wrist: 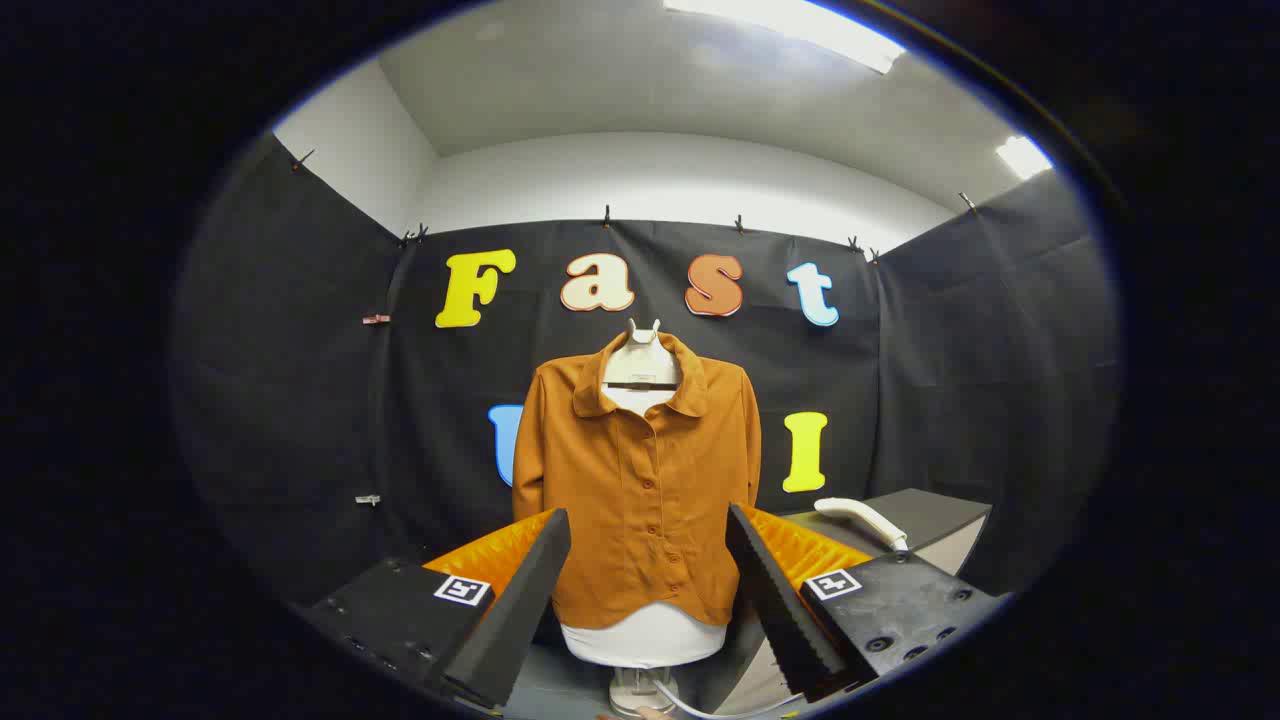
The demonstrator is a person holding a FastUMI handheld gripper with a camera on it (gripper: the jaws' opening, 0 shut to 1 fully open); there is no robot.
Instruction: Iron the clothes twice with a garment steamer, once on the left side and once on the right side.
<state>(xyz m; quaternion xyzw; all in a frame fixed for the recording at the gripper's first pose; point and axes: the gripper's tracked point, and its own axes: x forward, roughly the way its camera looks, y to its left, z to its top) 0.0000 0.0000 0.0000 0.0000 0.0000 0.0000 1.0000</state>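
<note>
An orange-brown buttoned shirt (640, 480) hangs on a white torso form (645, 632) straight ahead, beyond my fingers. My gripper (648, 530) is open, its two dark fingers spread wide with nothing between them, the shirt's lower half framed in the gap. A white garment steamer (860, 520) lies on a dark table (940, 512) to the right of the shirt, beyond the right finger. Its white hose (700, 706) runs low near the form's stand.
The form stands on a pale round base (640, 690) on the floor. Black cloth walls close the booth behind and on both sides. The table's corner juts out at the right, level with the shirt's hem.
</note>
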